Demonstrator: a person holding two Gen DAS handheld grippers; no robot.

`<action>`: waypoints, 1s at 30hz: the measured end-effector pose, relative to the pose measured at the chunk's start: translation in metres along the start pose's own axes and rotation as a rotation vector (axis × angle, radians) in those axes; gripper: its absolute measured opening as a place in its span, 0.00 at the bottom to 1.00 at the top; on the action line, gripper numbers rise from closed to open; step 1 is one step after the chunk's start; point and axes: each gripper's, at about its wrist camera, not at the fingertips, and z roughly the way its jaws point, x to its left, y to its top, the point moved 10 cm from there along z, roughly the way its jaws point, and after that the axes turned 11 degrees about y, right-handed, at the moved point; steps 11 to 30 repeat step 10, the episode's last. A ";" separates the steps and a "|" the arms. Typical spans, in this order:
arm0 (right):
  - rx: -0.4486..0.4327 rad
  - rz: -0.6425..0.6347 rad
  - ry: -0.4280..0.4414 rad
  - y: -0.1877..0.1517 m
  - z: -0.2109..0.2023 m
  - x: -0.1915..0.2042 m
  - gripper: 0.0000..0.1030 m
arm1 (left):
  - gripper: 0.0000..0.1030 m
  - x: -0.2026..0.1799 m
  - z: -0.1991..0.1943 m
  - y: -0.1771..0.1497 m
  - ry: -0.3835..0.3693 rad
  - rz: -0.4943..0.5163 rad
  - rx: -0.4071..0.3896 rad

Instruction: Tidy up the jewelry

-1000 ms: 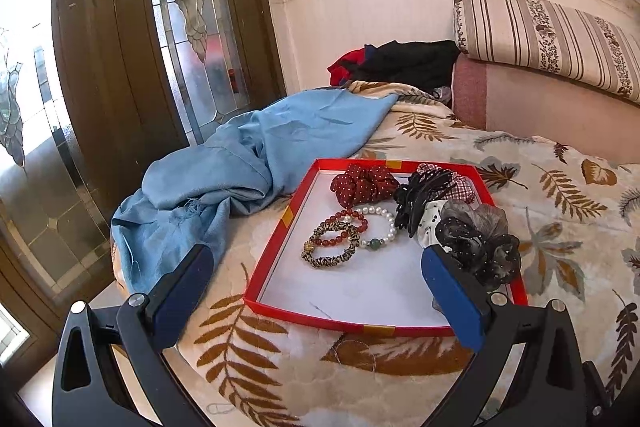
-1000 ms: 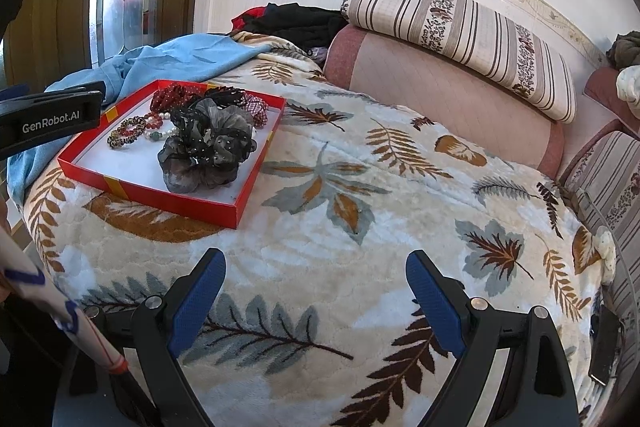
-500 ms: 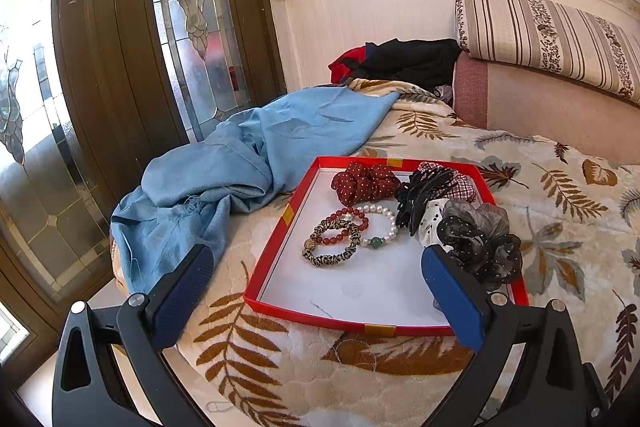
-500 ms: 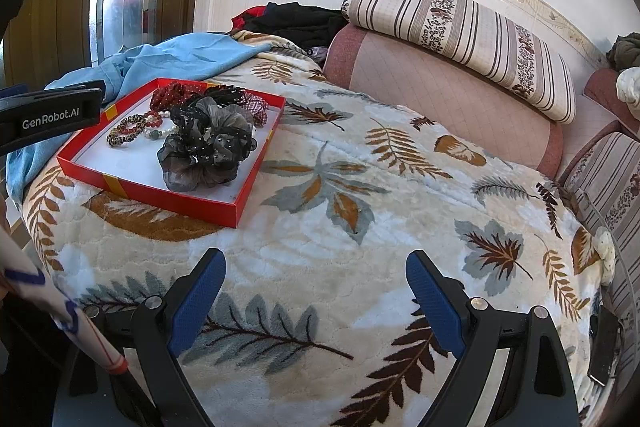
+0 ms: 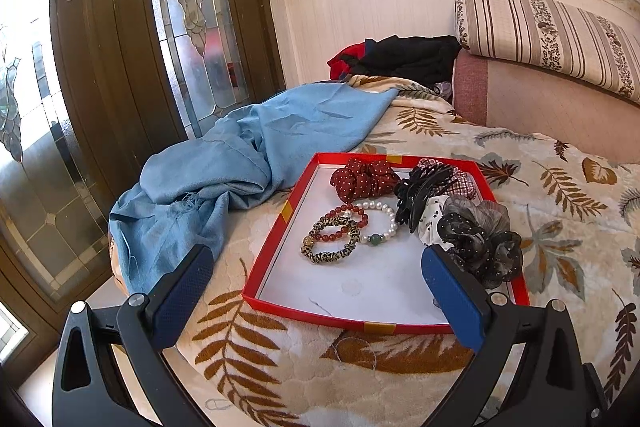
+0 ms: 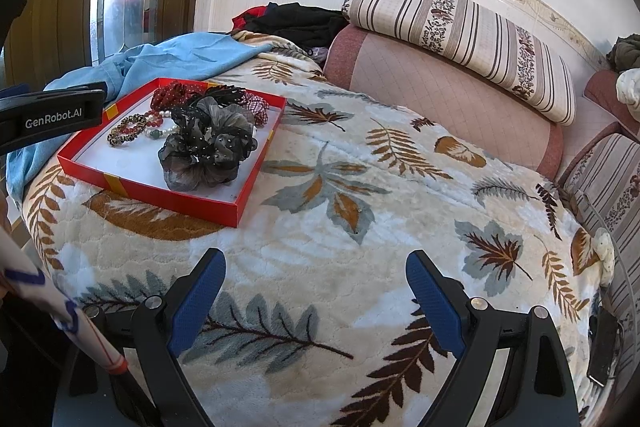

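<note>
A shallow red tray (image 5: 272, 259) (image 6: 168, 199) with a white floor lies on the leaf-patterned blanket. In it sit a leopard-print bracelet (image 5: 330, 255) (image 6: 127, 131), a red bead bracelet (image 5: 343, 214), a pearl bracelet (image 5: 381, 223), a dark red dotted scrunchie (image 5: 364, 179), a black claw clip (image 5: 420, 191) and a grey-black sheer scrunchie (image 5: 482, 239) (image 6: 208, 145). My left gripper (image 5: 316, 267) hangs open just before the tray's near edge, holding nothing. My right gripper (image 6: 316, 275) stands open over bare blanket, right of the tray.
A crumpled blue cloth (image 5: 240, 163) lies left of the tray, near the bed's edge and a glass door (image 5: 120, 67). Dark clothes (image 5: 404, 57) are piled by the wall. A striped bolster (image 6: 460, 35) tops the pink backrest. A person's patterned sleeve (image 6: 48, 303) shows low left.
The left gripper has crept slightly forward and up, so the tray sits a little lower in its view. The right gripper has barely moved. Both stay open.
</note>
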 end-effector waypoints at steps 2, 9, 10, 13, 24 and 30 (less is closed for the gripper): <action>0.000 0.000 0.001 0.000 0.000 0.000 0.91 | 1.00 0.001 0.000 -0.001 0.009 -0.003 0.001; 0.004 0.011 0.000 -0.002 -0.001 -0.004 0.91 | 1.00 0.003 -0.002 -0.003 0.023 0.003 0.005; 0.005 0.015 0.000 -0.002 -0.001 -0.005 0.91 | 1.00 0.002 -0.002 -0.002 0.019 0.008 0.006; 0.005 0.015 0.000 -0.002 -0.001 -0.005 0.91 | 1.00 0.002 -0.002 -0.002 0.019 0.008 0.006; 0.005 0.015 0.000 -0.002 -0.001 -0.005 0.91 | 1.00 0.002 -0.002 -0.002 0.019 0.008 0.006; 0.005 0.015 0.000 -0.002 -0.001 -0.005 0.91 | 1.00 0.002 -0.002 -0.002 0.019 0.008 0.006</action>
